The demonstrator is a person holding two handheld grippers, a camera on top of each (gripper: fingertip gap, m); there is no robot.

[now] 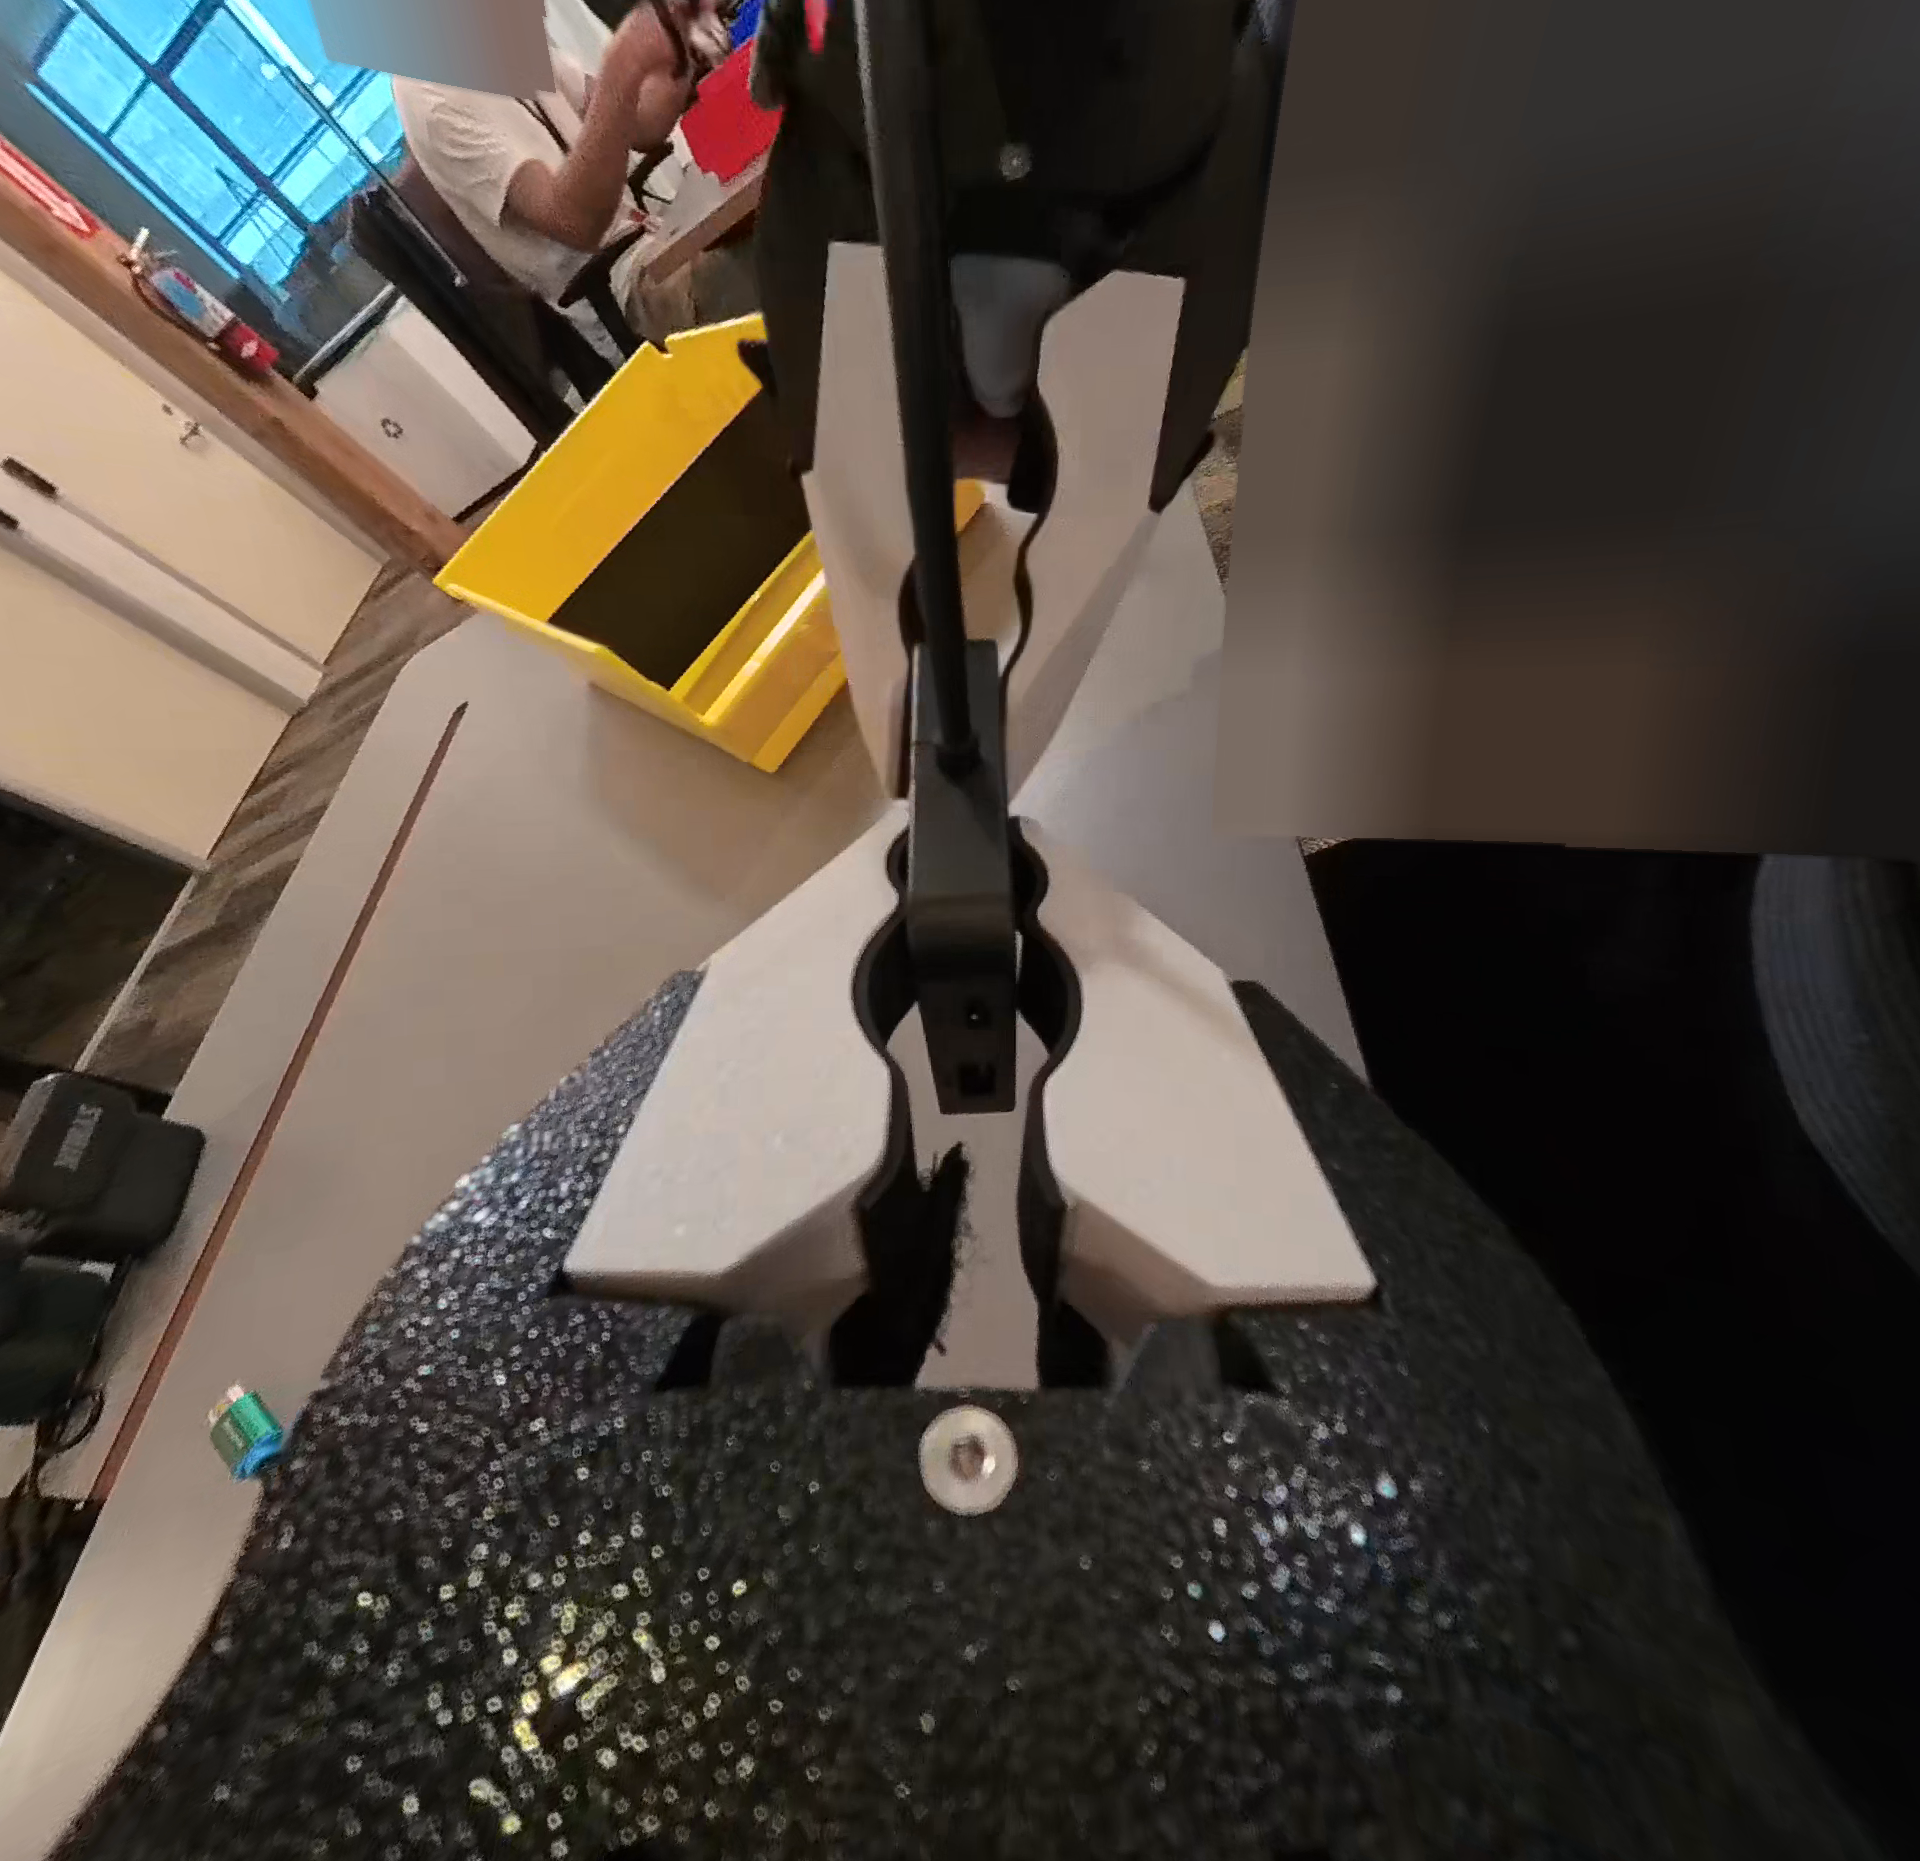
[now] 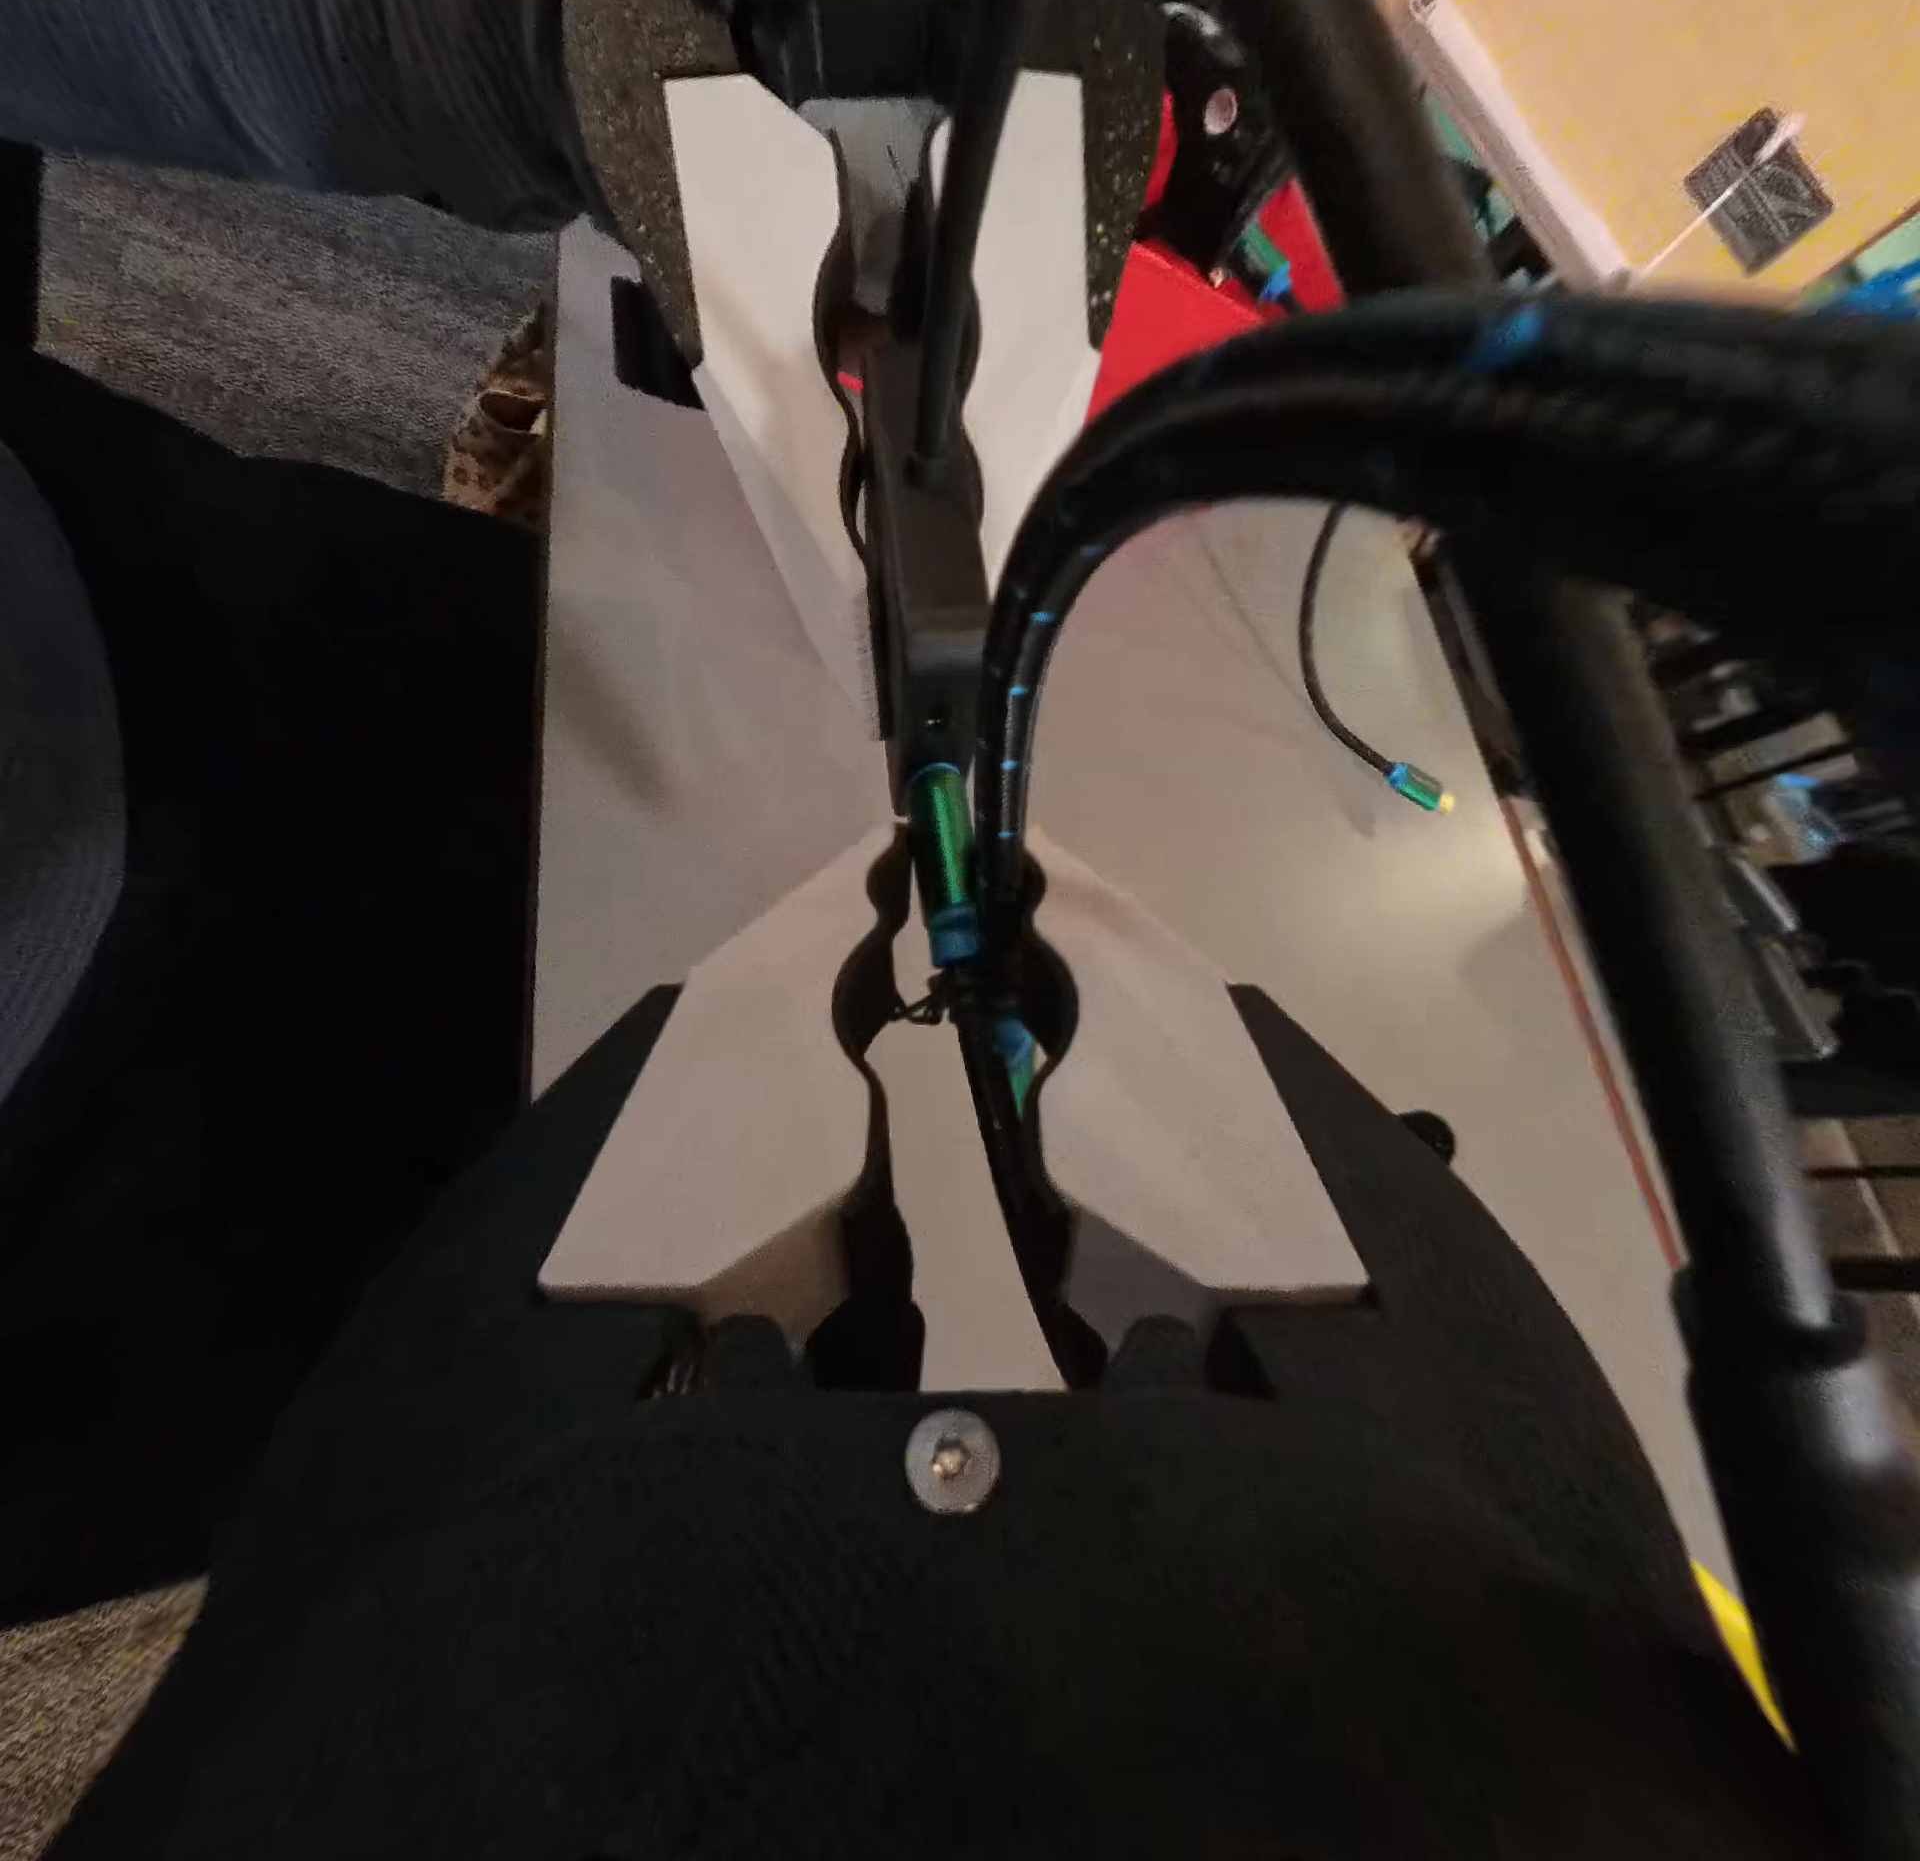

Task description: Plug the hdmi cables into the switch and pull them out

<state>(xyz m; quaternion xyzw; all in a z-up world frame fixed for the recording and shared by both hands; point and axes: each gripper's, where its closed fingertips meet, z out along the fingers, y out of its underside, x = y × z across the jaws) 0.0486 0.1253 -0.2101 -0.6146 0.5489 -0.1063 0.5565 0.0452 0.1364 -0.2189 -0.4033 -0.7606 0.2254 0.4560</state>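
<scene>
Glittery black body of the left gripper [image 1: 961,980] is filling the bottom of the left wrist view; its white fingers [image 1: 769,1073] are clamping narrow on the black switch [image 1: 961,938], held on edge w/ two small ports facing the cam. Beyond the switch, the right gripper [image 1: 961,616] is facing in, partly hidden by a thin black cable [image 1: 920,377] that is running into the switch top. Left of the switch a yellow bin [image 1: 665,575] is sitting on the grey table [image 1: 499,928]; its inside is looking dark, contents unclear. A green plug [image 1: 244,1427] is lying at the table edge. Room bkgd: cabinets, a window, a seated person, all blurry.

Right wrist view: plain black body nearest, white fingers [image 2: 748,1115] pinching a green-and-blue HDMI connector [image 2: 945,876] whose tip is touching the switch [image 2: 930,606] end; can't tell if it's seated. Its braided black/blue cable [image 2: 1351,377] is looping up to the right of the switch, blurred, cut off by the frame edge. A loose cable end [image 2: 1413,777] is lying on the table [image 2: 1195,876] right of the switch.
</scene>
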